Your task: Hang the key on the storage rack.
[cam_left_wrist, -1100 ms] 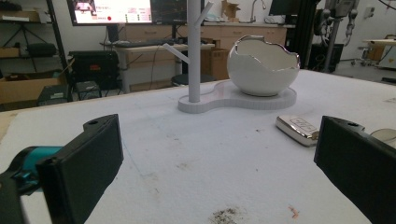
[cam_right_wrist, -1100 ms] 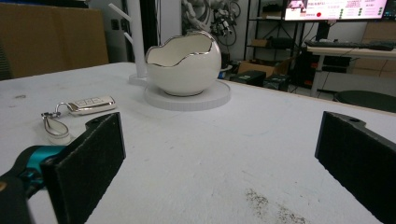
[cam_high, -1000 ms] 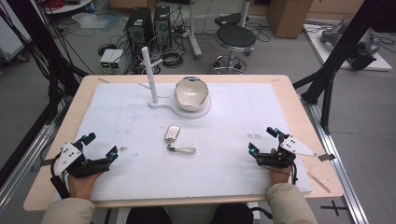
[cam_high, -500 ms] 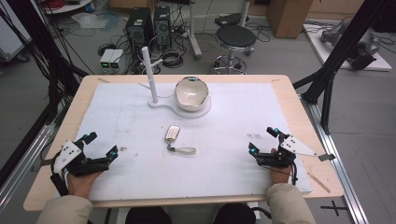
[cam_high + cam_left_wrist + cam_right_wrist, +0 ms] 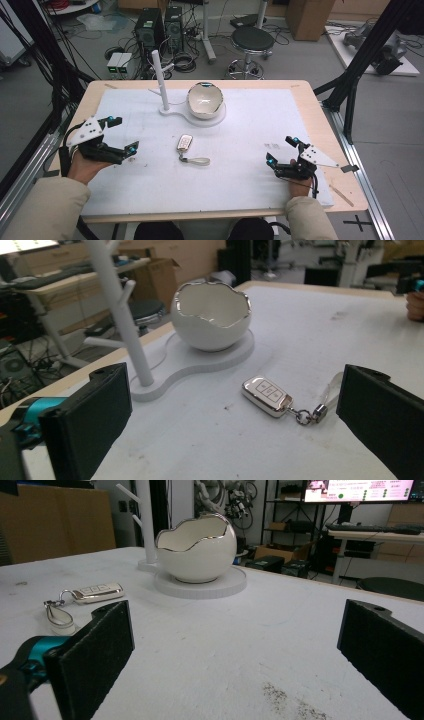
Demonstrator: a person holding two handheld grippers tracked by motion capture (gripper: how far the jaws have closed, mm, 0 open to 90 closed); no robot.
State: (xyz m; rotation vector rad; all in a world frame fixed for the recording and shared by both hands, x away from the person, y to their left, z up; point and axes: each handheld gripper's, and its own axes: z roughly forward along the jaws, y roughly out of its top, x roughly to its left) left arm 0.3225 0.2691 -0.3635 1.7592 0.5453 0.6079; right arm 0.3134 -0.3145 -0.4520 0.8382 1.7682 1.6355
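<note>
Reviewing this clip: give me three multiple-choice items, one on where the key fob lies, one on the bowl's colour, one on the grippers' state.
1. Where is the key fob?
A. in the bowl
B. on the white mat, nearer the person than the bowl
C. hung on the stand

2. What colour is the bowl?
A. white with a silvery rim
B. blue
C. black

3. How do the left gripper and right gripper stand?
A. both shut
B. one holds the fob
C. both open, holding nothing

Answers: B, the fob lies flat on the mat; A, both gripper views show it; C, jaws wide apart.
</note>
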